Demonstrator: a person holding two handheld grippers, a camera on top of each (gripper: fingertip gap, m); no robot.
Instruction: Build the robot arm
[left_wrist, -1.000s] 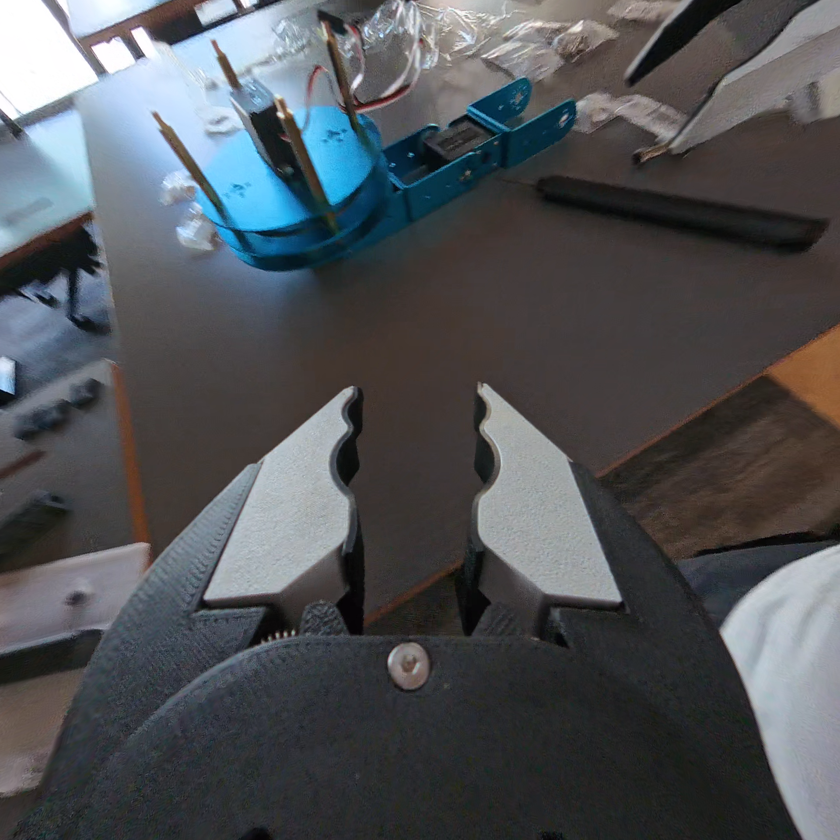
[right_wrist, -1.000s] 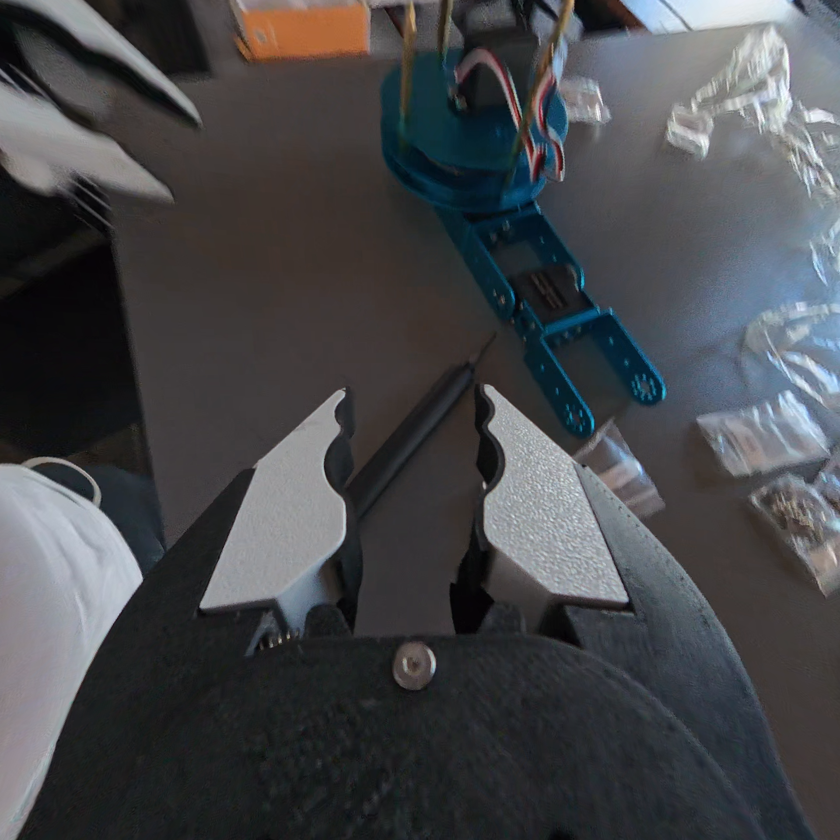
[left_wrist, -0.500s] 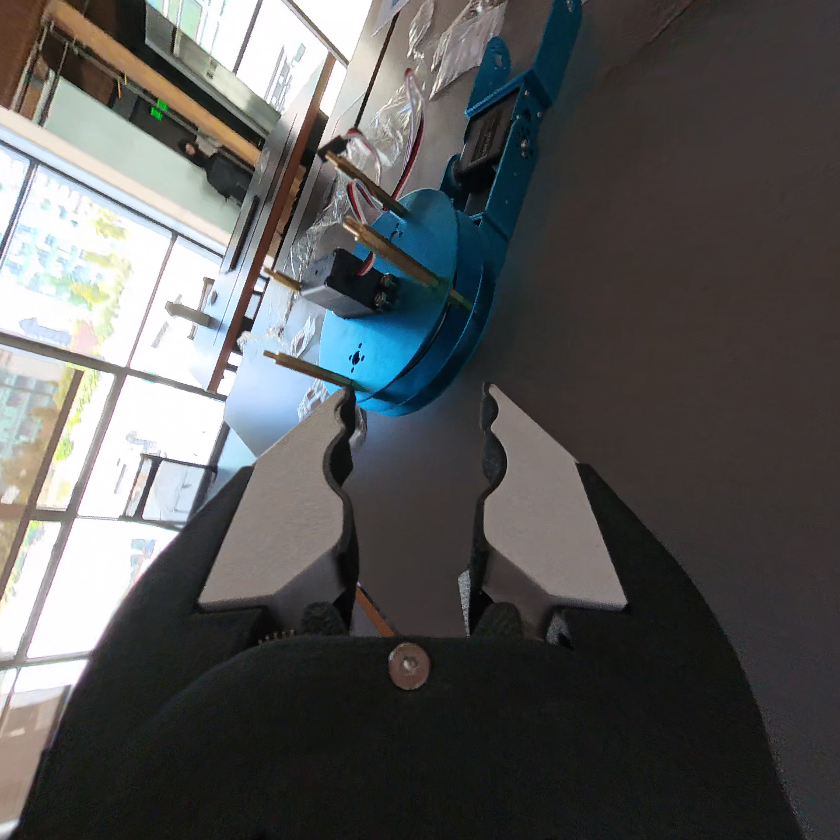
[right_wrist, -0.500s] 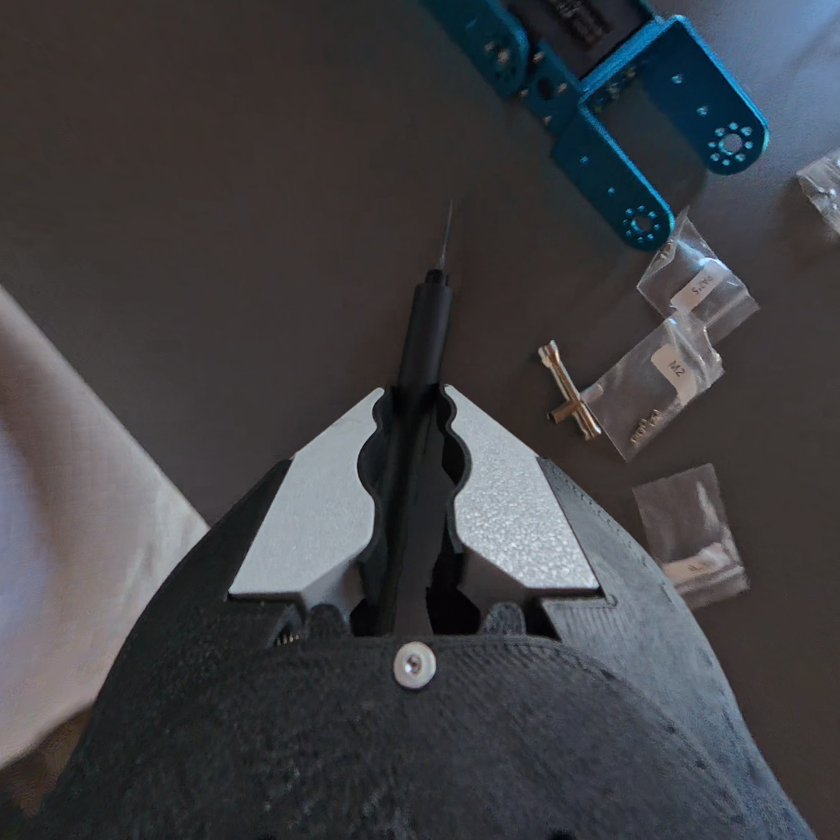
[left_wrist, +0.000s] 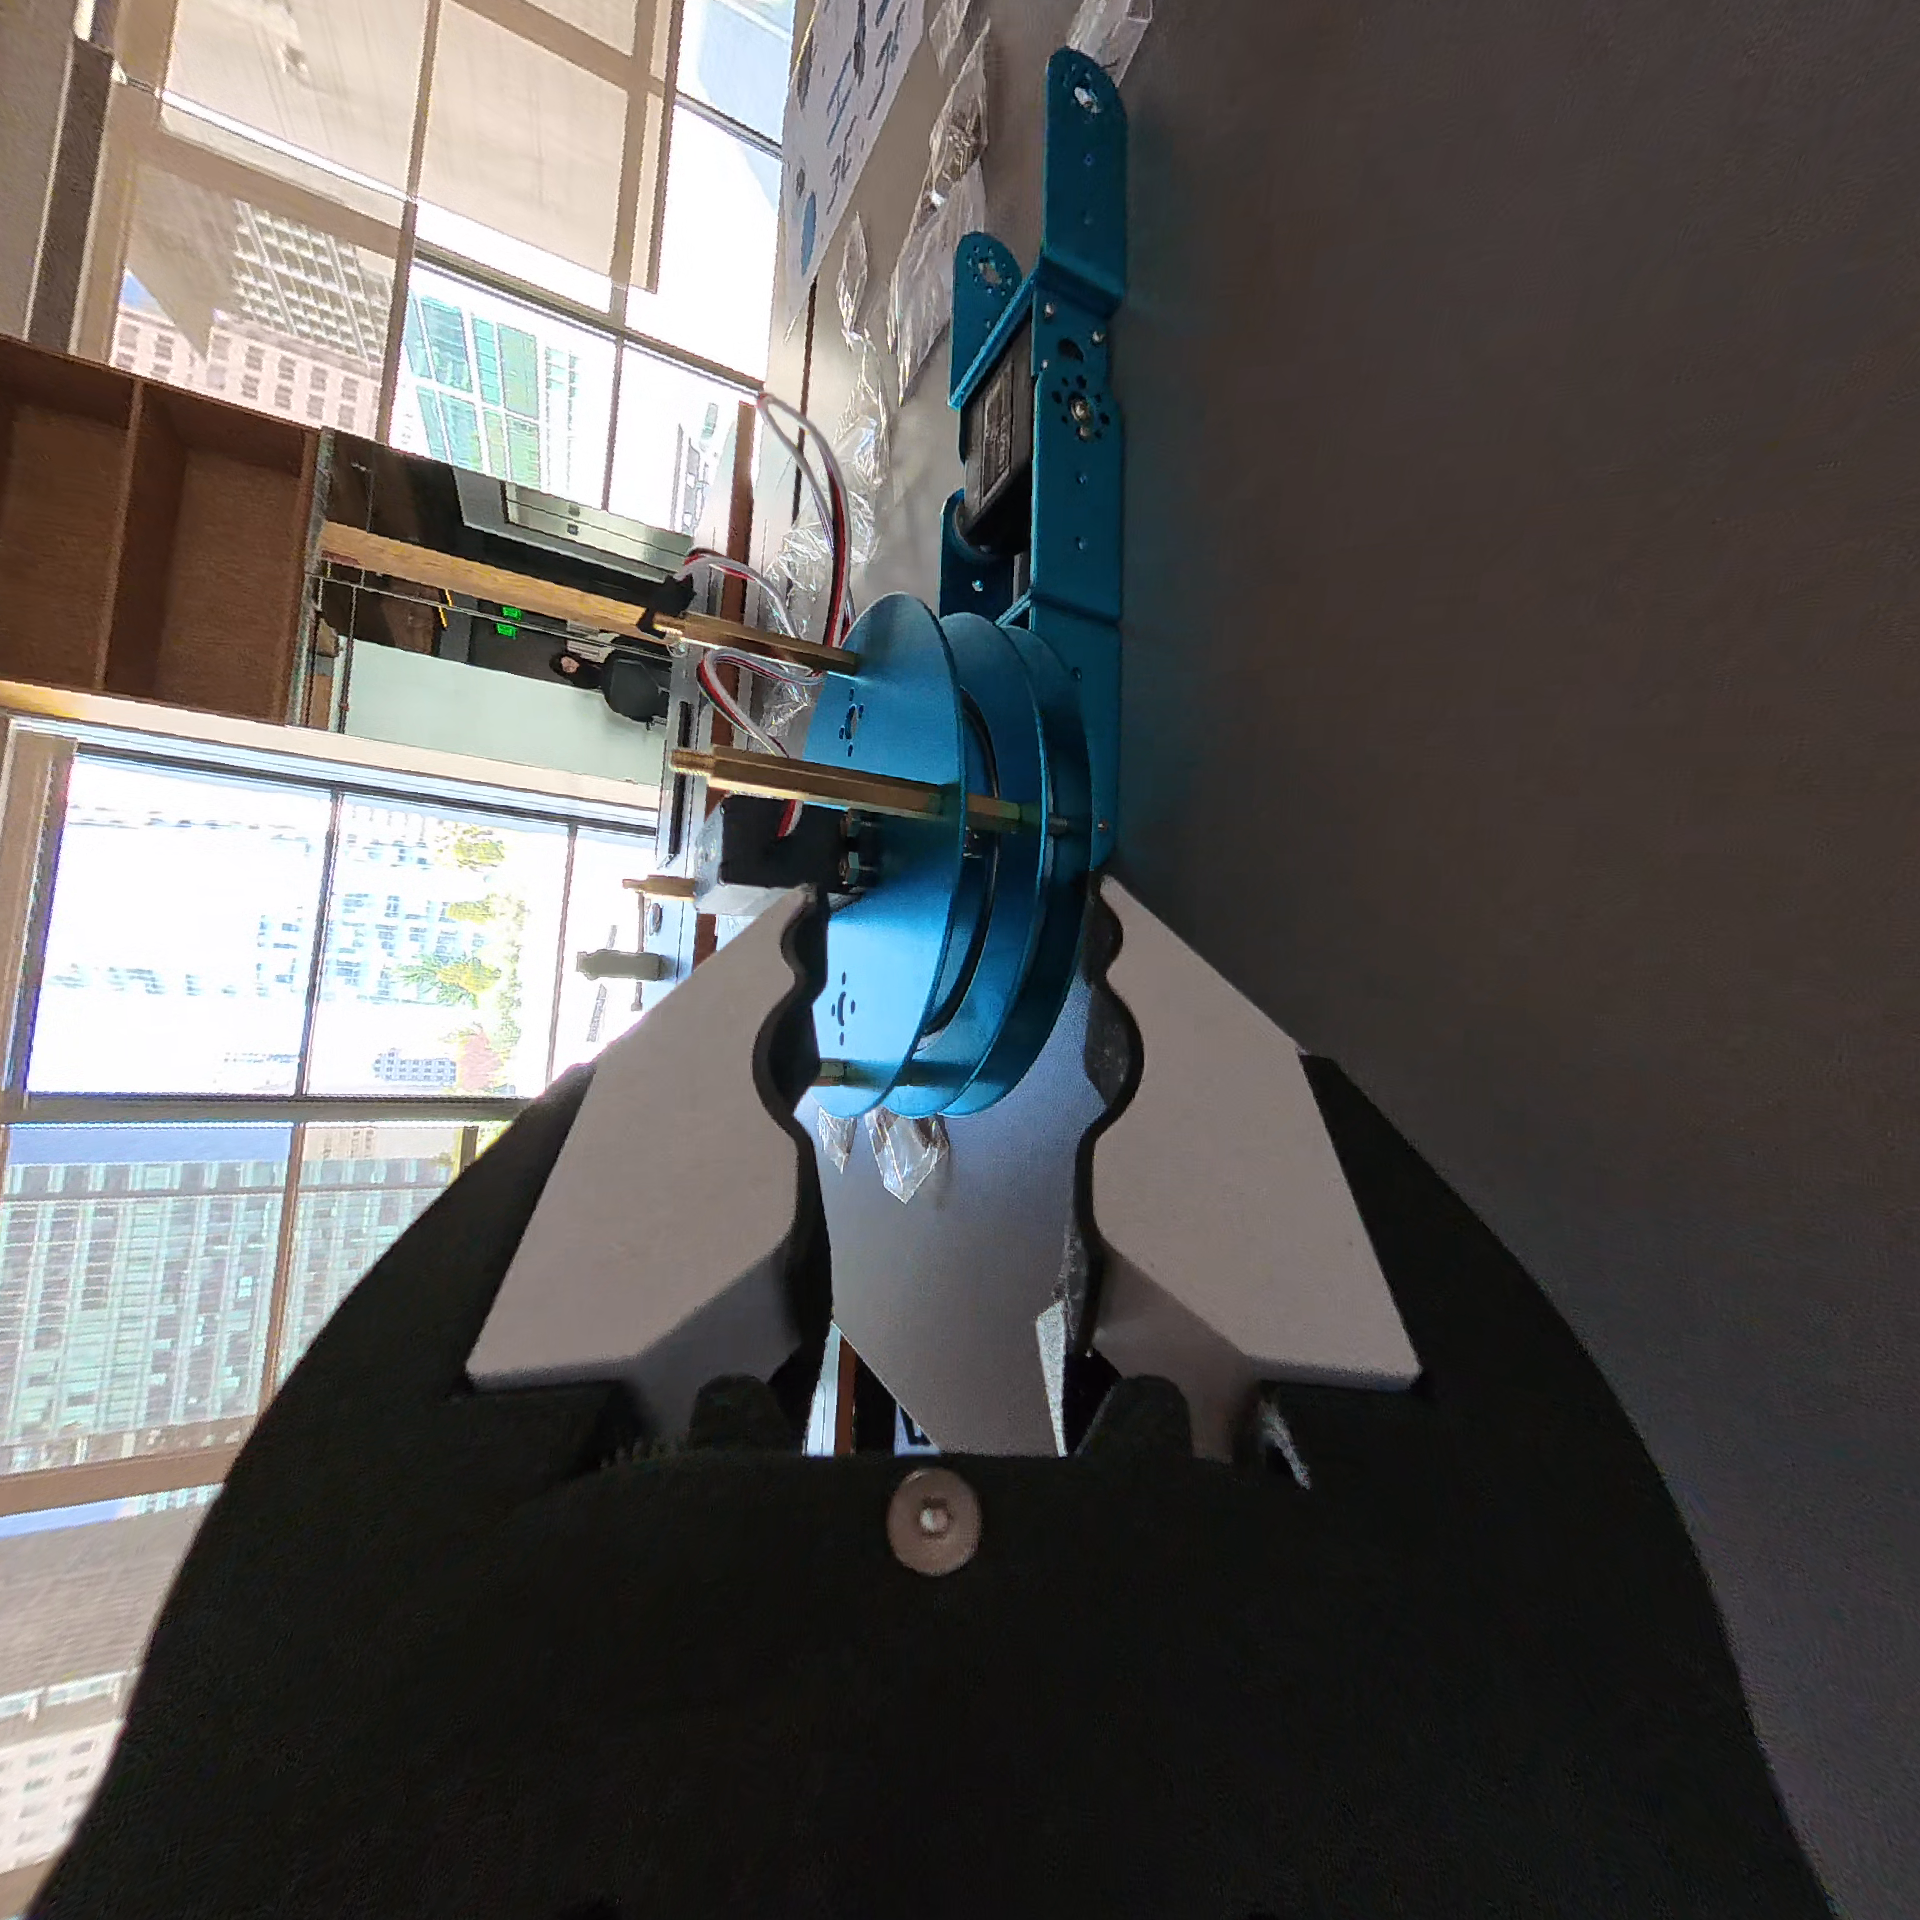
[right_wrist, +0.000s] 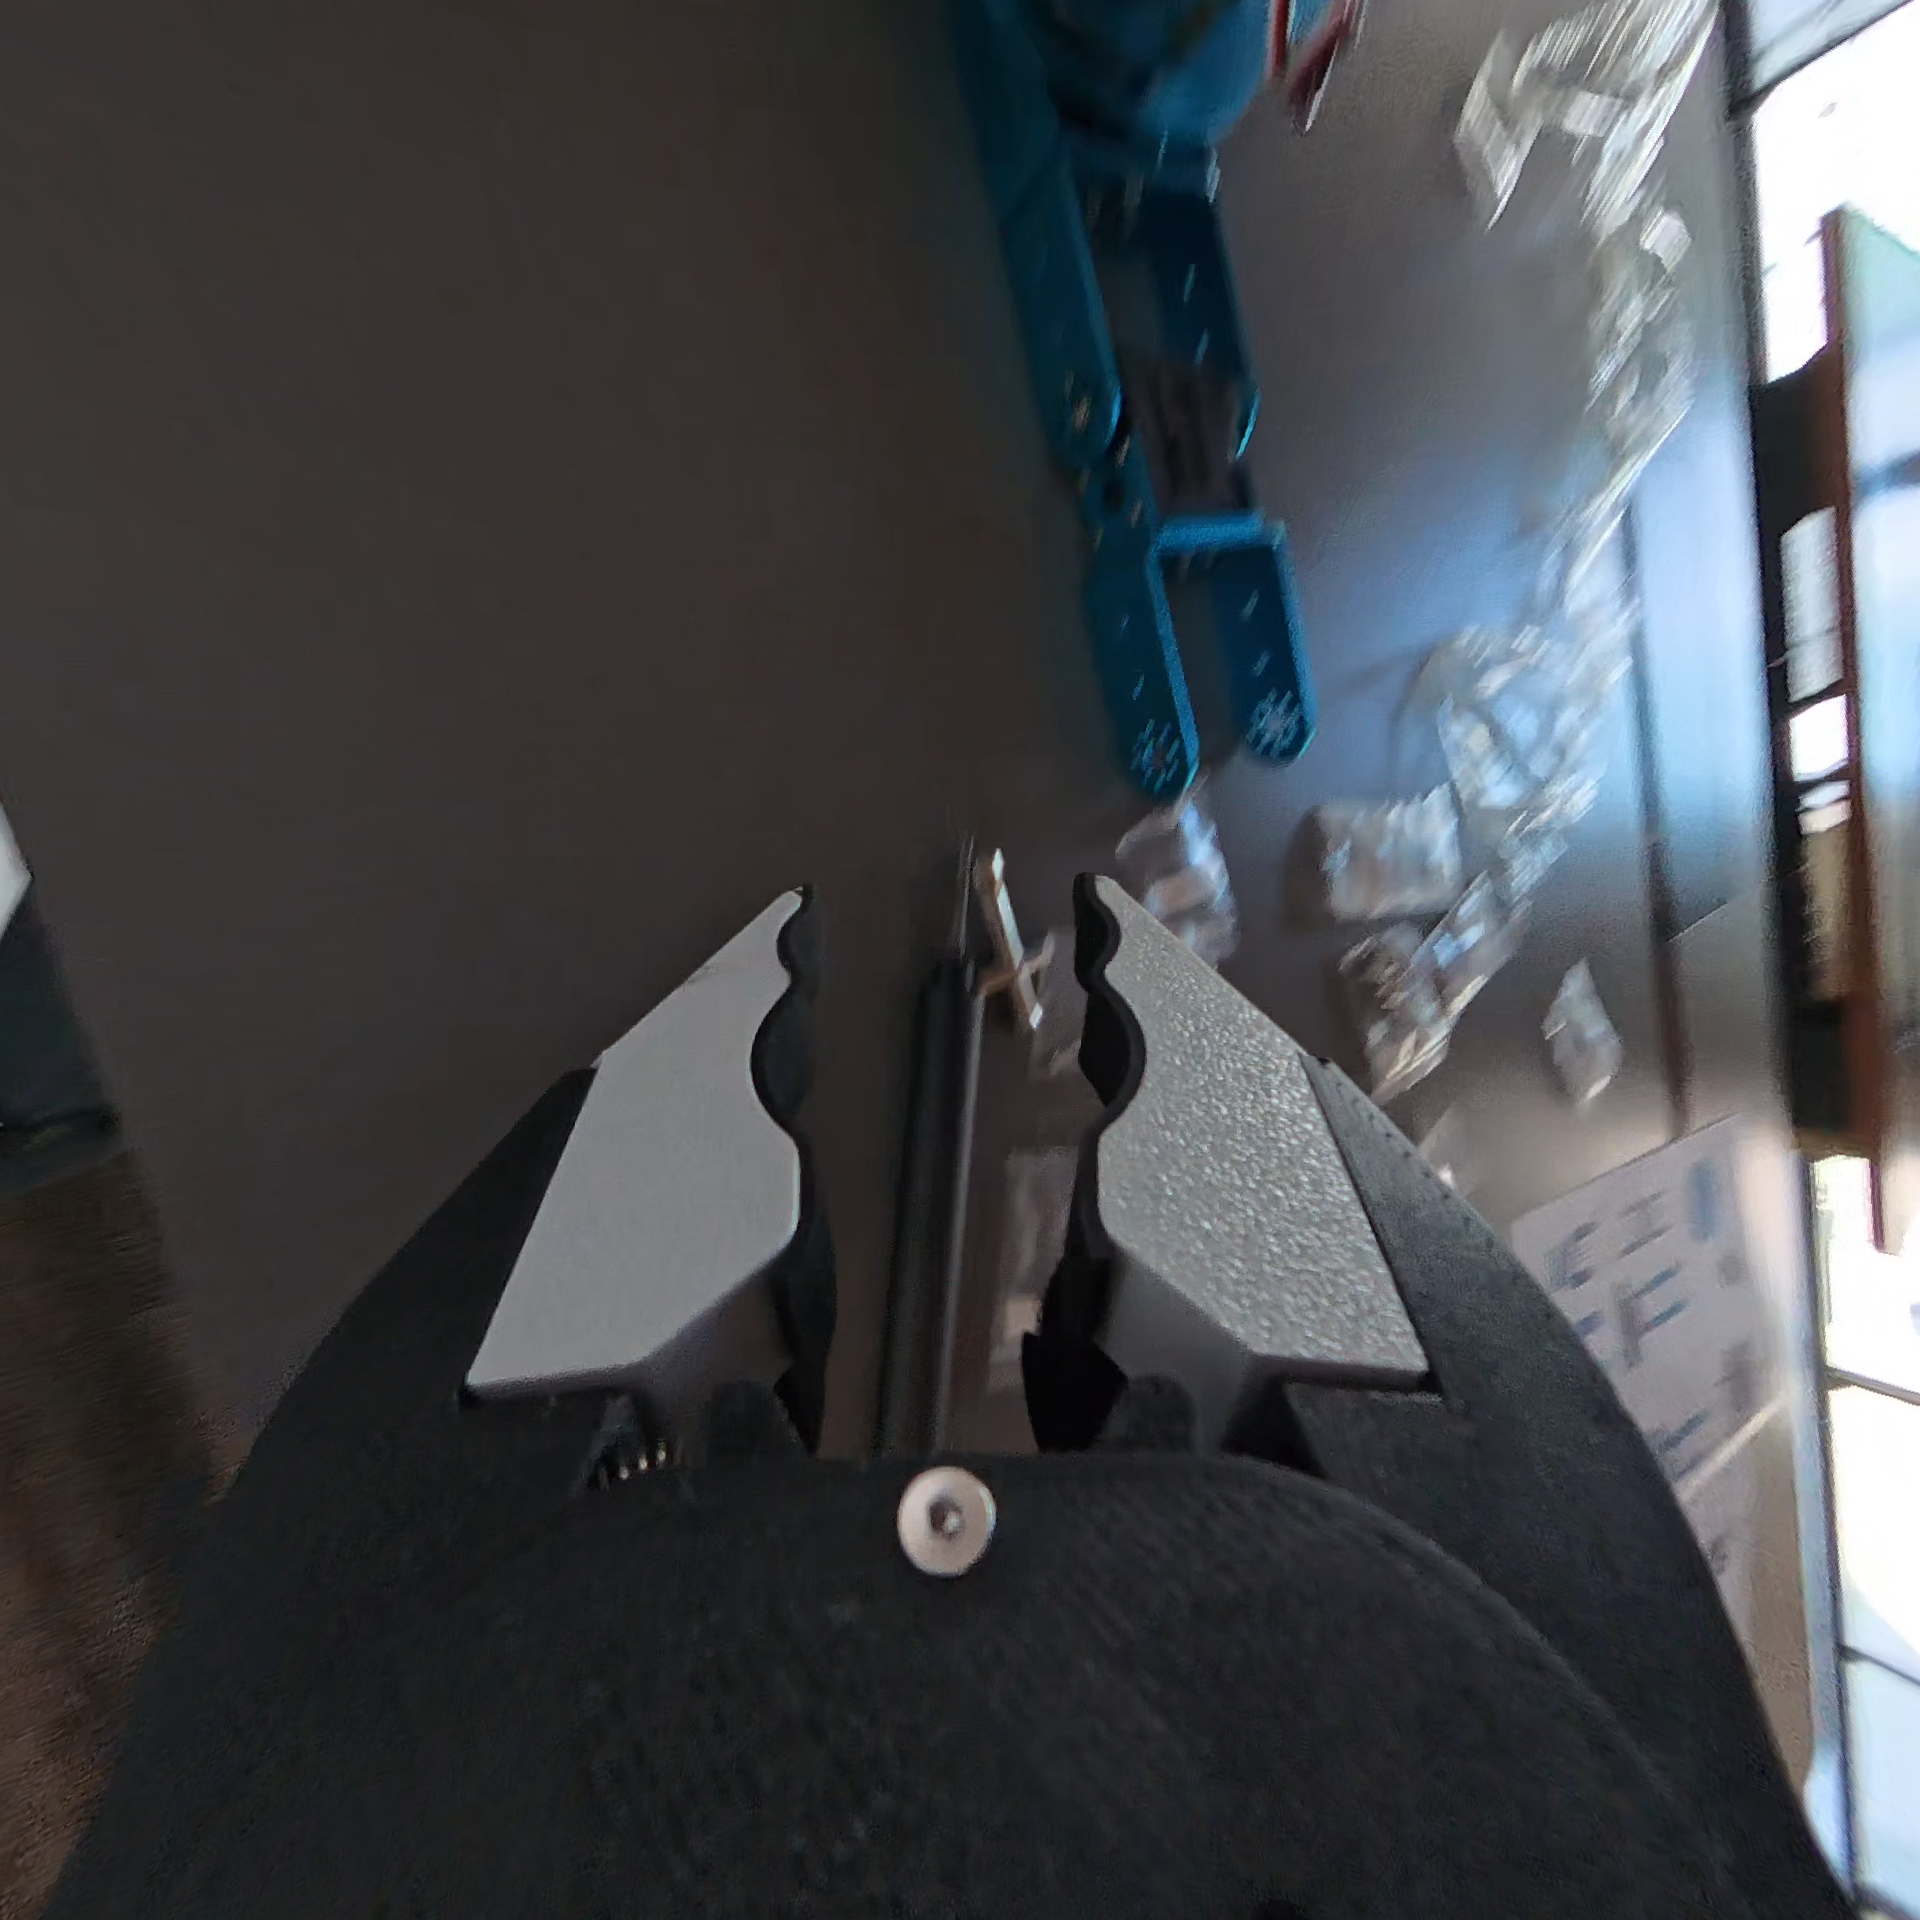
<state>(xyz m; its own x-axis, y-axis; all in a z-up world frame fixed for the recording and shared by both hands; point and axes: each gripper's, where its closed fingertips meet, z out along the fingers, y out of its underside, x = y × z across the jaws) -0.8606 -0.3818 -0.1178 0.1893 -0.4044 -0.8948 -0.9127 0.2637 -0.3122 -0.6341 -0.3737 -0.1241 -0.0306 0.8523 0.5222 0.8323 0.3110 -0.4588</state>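
My left gripper is open and rolled on its side, with the edge of a blue round disc base between its fingertips. Brass standoffs, a black servo and red-white wires stick out of the base. A blue bracket arm runs on from it along the dark table. My right gripper is open. A black screwdriver lies on the table between its fingers, not gripped. The blue bracket arm shows blurred ahead of it.
A small metal cross wrench lies just past the screwdriver's tip. Several clear plastic parts bags and a printed sheet are spread beyond. Small bags lie by the disc base. Large windows fill the left wrist view's side. The left gripper's tips are roughly 25 centimeters from the right gripper's.
My left gripper has moved in until the disc base sits between its fingers. My right gripper, shut on the screwdriver half a second ago, has opened and rolled sideways.
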